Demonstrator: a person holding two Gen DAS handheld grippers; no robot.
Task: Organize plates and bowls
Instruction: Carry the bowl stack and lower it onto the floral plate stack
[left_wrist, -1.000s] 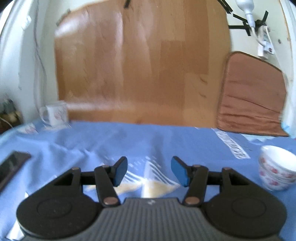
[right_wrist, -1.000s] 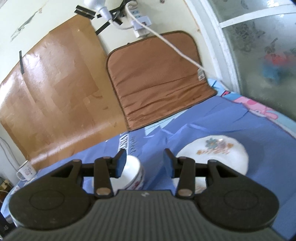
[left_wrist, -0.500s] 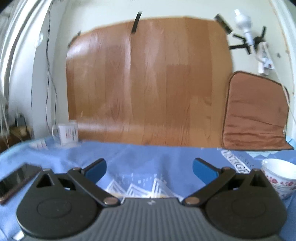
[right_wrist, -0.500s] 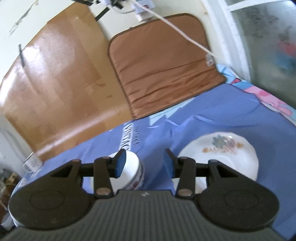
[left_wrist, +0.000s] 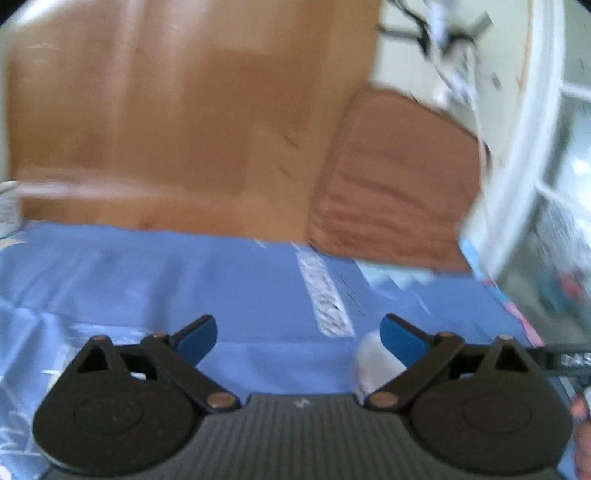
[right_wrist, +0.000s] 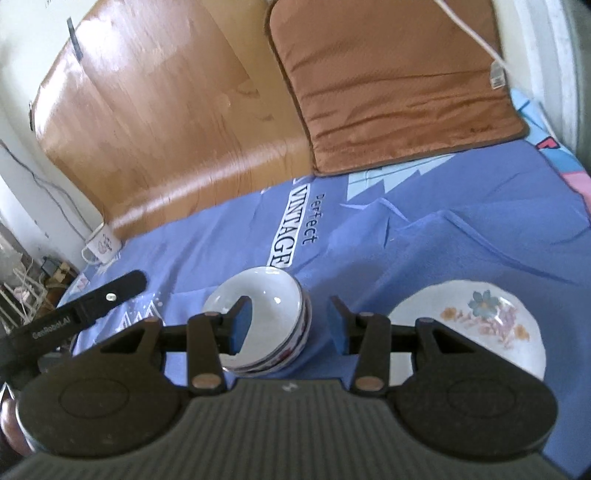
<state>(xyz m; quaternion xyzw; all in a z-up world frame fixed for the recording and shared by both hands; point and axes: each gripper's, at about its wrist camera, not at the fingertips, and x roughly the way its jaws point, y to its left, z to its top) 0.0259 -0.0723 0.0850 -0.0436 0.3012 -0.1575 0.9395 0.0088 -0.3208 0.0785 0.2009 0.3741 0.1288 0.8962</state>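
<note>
A stack of white floral bowls (right_wrist: 266, 299) sits on the blue cloth just beyond my right gripper (right_wrist: 290, 310), partly behind its left finger. That gripper is open, with only cloth between its blue pads. A white flowered plate (right_wrist: 472, 325) lies to the right of the bowls. My left gripper (left_wrist: 297, 325) stands wide, its jaws closing a little, with nothing between them. The blurred white bowls (left_wrist: 373, 365) show behind its right finger. One black finger of the left gripper (right_wrist: 110, 295) reaches in from the left of the bowls.
A blue printed cloth (right_wrist: 406, 236) covers the surface. A wooden board (right_wrist: 166, 122) and a brown cushion (right_wrist: 399, 85) lean against the back wall. A white mug (right_wrist: 103, 247) stands at the far left corner. A window frame (left_wrist: 517, 184) rises at the right.
The left jaws spread from half shut to wide, and that view swung right, bringing the bowls beside its right finger. The right view tipped downward toward the bowls and plate.
</note>
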